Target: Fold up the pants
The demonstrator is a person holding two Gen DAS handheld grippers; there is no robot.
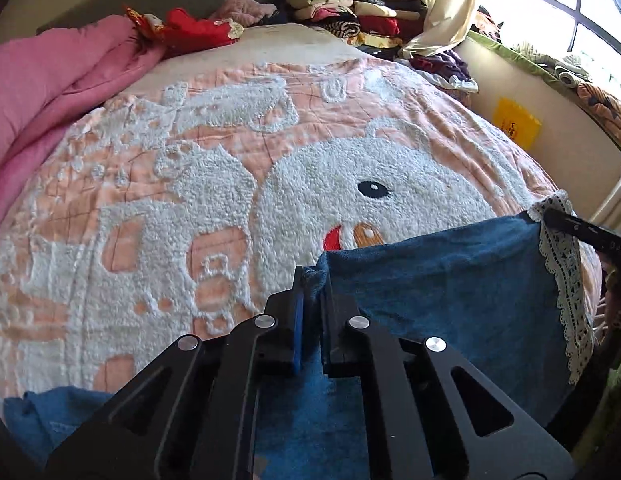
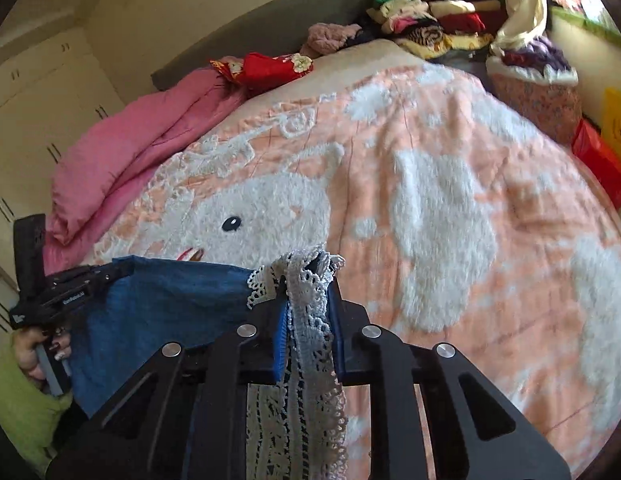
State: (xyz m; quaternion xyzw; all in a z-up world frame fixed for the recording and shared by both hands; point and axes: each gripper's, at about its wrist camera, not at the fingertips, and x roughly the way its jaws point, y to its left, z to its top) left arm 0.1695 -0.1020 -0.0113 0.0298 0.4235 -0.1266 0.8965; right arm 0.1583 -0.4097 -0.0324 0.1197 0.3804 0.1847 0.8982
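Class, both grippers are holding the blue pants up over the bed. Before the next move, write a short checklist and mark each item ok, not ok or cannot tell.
1. Left gripper shut on a corner of the blue pants: ok.
2. Right gripper shut on the white lace trim: ok.
3. Top edge stretched between both grippers, no deep sag: ok.
4. Bedspread ahead free of other clothes where the pants would land: ok.
5. Pink quilt and stacked clothes lie away from that area: ok.
6. Lower part of the pants hanging untwisted: cannot tell, out of view.

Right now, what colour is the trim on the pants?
White lace trim on blue pants; right wrist view shows it best.
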